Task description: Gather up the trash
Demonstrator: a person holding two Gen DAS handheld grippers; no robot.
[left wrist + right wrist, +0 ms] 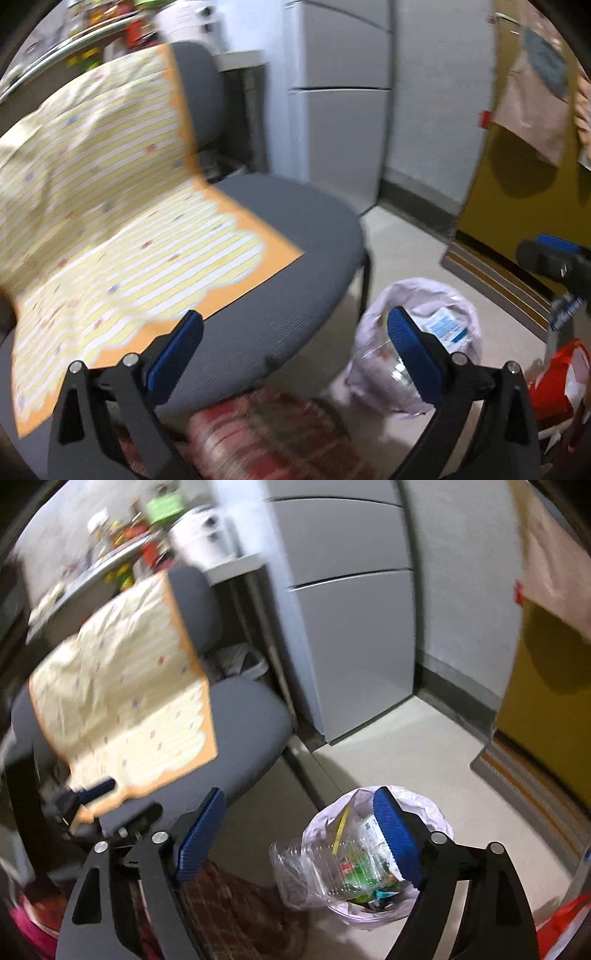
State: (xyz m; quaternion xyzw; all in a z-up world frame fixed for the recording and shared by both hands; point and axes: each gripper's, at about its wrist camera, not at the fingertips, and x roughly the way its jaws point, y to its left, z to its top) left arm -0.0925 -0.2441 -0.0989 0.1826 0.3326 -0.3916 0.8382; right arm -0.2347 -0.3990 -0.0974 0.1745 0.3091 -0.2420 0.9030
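Blue-padded, both your left tongs point(295, 354) and right tongs point(303, 834) gape wide, holding nothing; trash bag point(417, 805) sits under the right one, chair point(288, 229) ahead-left.

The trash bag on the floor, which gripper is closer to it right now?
Right, probably. The right gripper hangs open just above the trash bag. The left gripper, also open, sits more over the chair, with the bag off to its right.

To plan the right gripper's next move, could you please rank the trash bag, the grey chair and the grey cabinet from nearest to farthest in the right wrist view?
From the right gripper:
1. Trash bag, just below, on the floor.
2. Grey chair, left.
3. Grey cabinet, ahead by the wall.
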